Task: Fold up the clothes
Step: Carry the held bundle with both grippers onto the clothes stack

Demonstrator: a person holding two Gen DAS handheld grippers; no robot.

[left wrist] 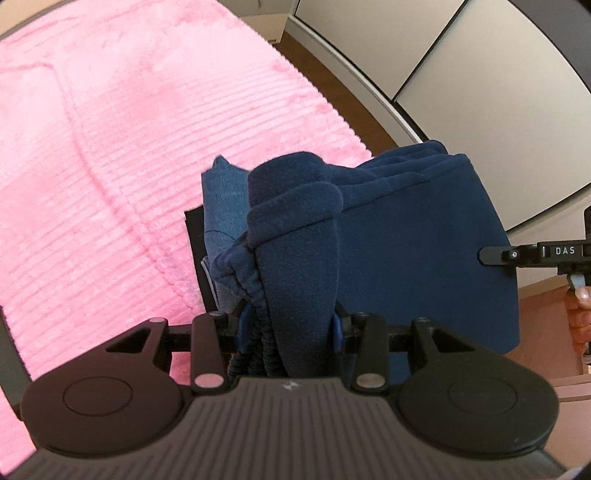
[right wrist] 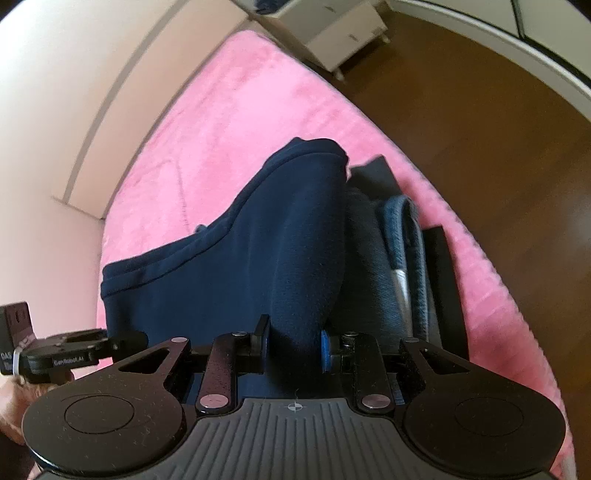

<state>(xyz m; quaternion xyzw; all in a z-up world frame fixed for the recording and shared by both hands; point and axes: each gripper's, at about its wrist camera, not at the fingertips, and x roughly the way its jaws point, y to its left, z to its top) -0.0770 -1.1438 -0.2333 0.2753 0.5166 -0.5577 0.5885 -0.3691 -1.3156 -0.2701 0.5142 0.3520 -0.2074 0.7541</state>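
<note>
A folded navy fleece garment [left wrist: 413, 236] hangs between both grippers above a pink blanket [left wrist: 92, 147]. My left gripper [left wrist: 290, 328] is shut on a thick bunch of the navy fleece, with a gathered elastic cuff [left wrist: 243, 280] beside its left pad. My right gripper [right wrist: 293, 349] is shut on another fold of the same navy garment [right wrist: 229, 266]. Below the garment lies a stack of folded clothes: a lighter blue knit [left wrist: 221, 206] over a black piece [left wrist: 194, 236]. In the right wrist view the stack [right wrist: 373, 258] sits right of the held fleece.
The pink blanket [right wrist: 229, 122] covers a bed that ends at a brown wooden floor [right wrist: 480, 129]. White wardrobe doors [left wrist: 461, 55] stand beyond the bed edge. A small white cabinet [right wrist: 343, 33] sits on the floor. The other gripper's body [left wrist: 535, 254] shows at the right edge.
</note>
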